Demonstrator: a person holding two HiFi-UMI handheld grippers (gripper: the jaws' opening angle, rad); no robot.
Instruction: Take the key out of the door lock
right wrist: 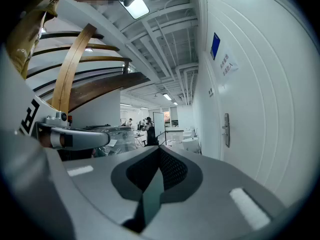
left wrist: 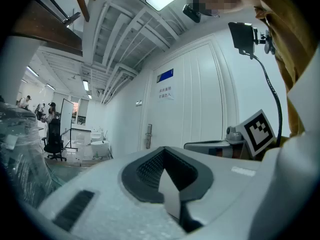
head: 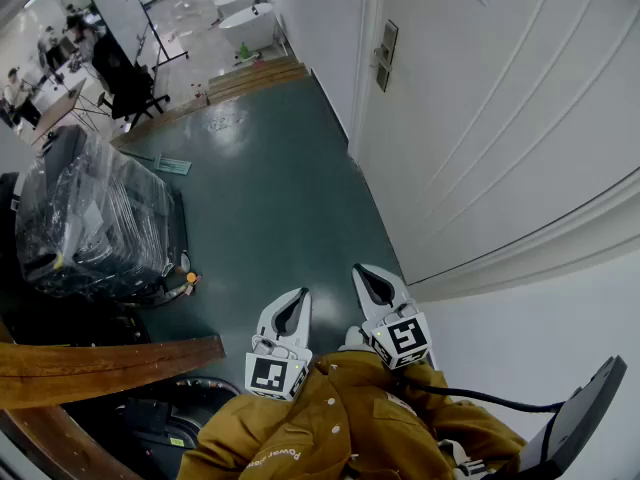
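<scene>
**A:** Dark green floor [head: 270, 168] down a corridor, a white door [head: 500, 118] along the right, and a plastic-wrapped bundle [head: 90, 218] over on the left.

**B:** The door lock [head: 386, 55], a metal plate with a handle, sits at the door's far edge, well apart from both tools. Any key in it is too small to make out.

**A:** Left gripper [head: 298, 296]: jaws pressed together, nothing between them.

**B:** Same for the right gripper [head: 365, 273], closed tight and empty. It's just beside the left, both low by the mustard jacket [head: 340, 418].
</scene>
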